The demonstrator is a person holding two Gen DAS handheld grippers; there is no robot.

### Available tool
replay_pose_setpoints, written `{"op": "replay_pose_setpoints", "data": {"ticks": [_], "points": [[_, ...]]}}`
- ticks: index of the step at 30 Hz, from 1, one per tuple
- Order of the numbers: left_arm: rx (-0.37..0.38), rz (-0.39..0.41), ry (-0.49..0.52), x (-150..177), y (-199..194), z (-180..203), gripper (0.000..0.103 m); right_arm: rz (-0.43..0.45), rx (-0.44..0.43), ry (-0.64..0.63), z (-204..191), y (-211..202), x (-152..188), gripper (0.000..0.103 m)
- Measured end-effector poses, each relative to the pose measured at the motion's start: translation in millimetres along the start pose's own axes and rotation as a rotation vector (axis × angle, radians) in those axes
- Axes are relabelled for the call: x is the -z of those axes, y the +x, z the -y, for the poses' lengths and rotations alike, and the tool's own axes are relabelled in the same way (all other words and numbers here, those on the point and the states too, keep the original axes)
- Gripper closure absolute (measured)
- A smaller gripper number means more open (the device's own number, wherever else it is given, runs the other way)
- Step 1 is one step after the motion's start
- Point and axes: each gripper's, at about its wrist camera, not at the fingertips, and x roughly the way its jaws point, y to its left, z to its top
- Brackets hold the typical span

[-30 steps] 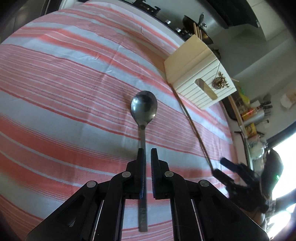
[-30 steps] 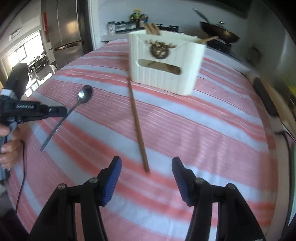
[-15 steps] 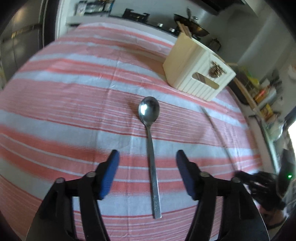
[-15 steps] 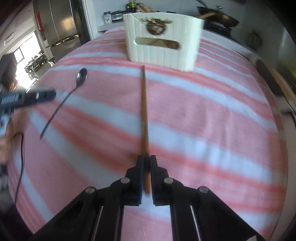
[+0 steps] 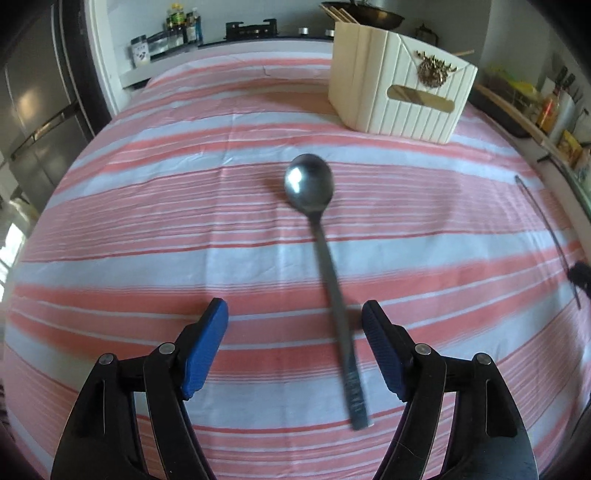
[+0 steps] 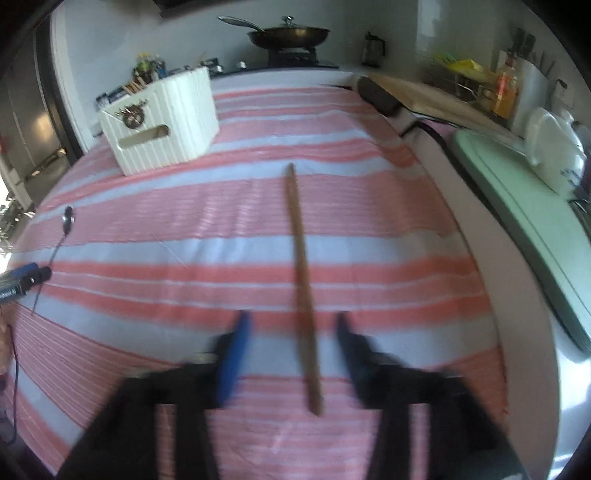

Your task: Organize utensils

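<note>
A steel spoon [image 5: 310,184] lies on the striped cloth [image 5: 147,221], bowl towards the white slatted box [image 5: 402,99]. Its handle runs between the jaws of my left gripper [image 5: 293,308], nearer the right finger; the jaws are opening and do not touch it. A wooden chopstick [image 6: 299,258] lies lengthwise between the jaws of my right gripper [image 6: 293,317], which are blurred, opening and clear of it. The box [image 6: 162,122] stands at the far left in the right wrist view, with more chopsticks standing in it. The spoon [image 6: 62,229] and left gripper [image 6: 33,275] show at that view's left edge.
A wok [image 6: 291,35] sits on the stove behind the table. A wooden board [image 6: 436,96] and a pale green tray [image 6: 524,199] run along the right side beyond the cloth's edge. A steel fridge [image 5: 33,110] stands at the left. Bottles [image 6: 506,92] crowd the back right.
The left gripper, shut on the spoon handle a second ago, has opened. The right gripper shut on the chopstick, swung it right, away from the box, and has opened again.
</note>
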Motion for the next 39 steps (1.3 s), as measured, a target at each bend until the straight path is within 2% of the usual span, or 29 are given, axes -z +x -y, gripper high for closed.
{"op": "replay_pose_setpoints", "data": {"ticks": [2,3,5,7,9,13,18,27,35,39], "points": [[-0.007,-0.005,0.016,2,0,-1,0.025,-0.058,0.016,-0.041,-6,19,-1,0.043],[-0.01,-0.006,0.02,2,0,-2,0.025,-0.028,0.019,-0.049,-7,18,-2,0.041],[-0.016,-0.011,0.014,4,-1,-6,0.02,-0.04,0.023,-0.05,-6,23,-5,0.038],[-0.011,-0.01,0.005,5,-1,-13,0.019,-0.047,0.015,-0.041,-5,25,-7,0.036],[-0.013,-0.012,0.01,5,-1,-15,0.017,-0.023,0.012,-0.043,-5,25,-5,0.035],[-0.029,-0.02,0.014,6,3,-21,0.0,-0.001,0.015,-0.035,-3,22,0,0.035],[0.0,-0.026,0.031,8,4,-29,0.0,-0.011,0.012,-0.033,-2,23,-2,0.035],[0.008,-0.043,0.044,6,6,-29,0.0,-0.055,0.015,-0.037,-4,24,-5,0.035],[0.011,-0.025,0.037,9,1,-28,0.001,-0.068,0.017,-0.037,-5,23,-5,0.035],[0.13,-0.027,-0.025,-2,-17,-44,0.001,-0.136,0.006,-0.021,0,14,-8,0.035]]}}
